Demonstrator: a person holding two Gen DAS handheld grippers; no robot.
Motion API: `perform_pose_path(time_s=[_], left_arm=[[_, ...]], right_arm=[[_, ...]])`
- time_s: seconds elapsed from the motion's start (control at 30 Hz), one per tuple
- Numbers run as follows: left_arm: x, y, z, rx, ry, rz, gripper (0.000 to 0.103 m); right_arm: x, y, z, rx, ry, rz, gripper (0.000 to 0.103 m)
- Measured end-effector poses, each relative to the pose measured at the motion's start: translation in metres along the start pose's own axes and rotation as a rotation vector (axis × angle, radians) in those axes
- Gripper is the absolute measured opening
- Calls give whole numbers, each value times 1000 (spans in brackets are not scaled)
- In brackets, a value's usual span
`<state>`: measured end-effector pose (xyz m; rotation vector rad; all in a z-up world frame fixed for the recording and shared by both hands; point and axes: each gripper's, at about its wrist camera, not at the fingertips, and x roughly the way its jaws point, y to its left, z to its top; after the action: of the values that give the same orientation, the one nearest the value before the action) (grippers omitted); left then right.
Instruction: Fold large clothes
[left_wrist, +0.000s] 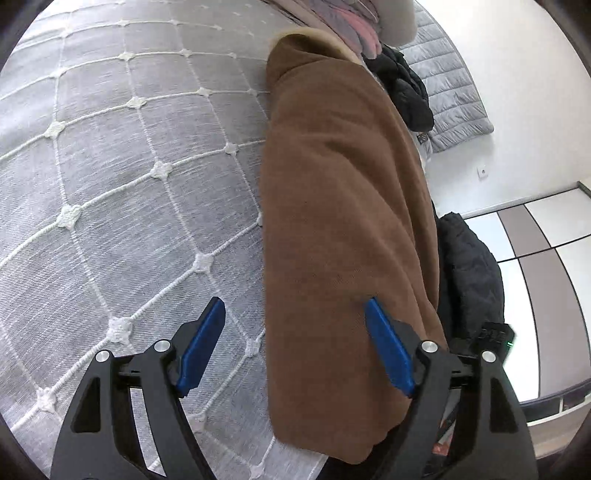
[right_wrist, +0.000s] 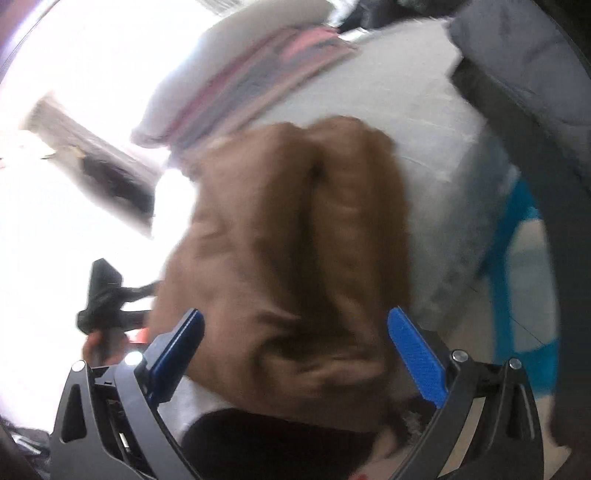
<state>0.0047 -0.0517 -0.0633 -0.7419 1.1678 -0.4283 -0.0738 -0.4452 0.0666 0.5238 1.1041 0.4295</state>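
The brown coat (left_wrist: 343, 206) lies folded lengthwise on the bed (left_wrist: 122, 177), its pale-lined collar toward the pile of folded clothes (left_wrist: 351, 26) at the far end; a black jacket (left_wrist: 406, 88) lies beside it. The left hand-held gripper (left_wrist: 295, 325) stands wide, one blue pad over the coat's edge, gripping nothing; the right hand-held gripper (right_wrist: 295, 332), in a blurred view, also stands wide above the coat's near end, holding nothing.

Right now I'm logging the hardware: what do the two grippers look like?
Both match. The left gripper and right gripper each have two flat blue pads on black angular frames with cut-out slots and silver round pivot bolts. No cables or markings show.
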Motion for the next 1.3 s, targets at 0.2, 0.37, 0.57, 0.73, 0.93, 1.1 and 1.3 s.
perform_pose_path(time_s=[0.2, 0.37, 0.57, 0.73, 0.93, 1.1, 1.3], left_arm=[[8, 16, 1, -64, 21, 11, 78], [25, 22, -1, -176, 88, -111, 81], [36, -1, -11, -98, 145, -146, 87], [56, -25, -18, -39, 219, -173, 92], [74, -44, -19, 9, 204, -103, 87], [69, -88, -29, 210, 141, 36, 55], [56, -139, -25, 368, 51, 99, 48]], right_arm=[[28, -44, 3, 121, 123, 137, 96], [43, -69, -7, 219, 197, 265, 96], [64, -96, -12, 339, 285, 480, 96], [77, -103, -11, 368, 307, 585, 96], [72, -103, 1, 336, 276, 605, 97], [47, -87, 4, 278, 234, 576, 97], [8, -58, 31, 221, 165, 660, 97]])
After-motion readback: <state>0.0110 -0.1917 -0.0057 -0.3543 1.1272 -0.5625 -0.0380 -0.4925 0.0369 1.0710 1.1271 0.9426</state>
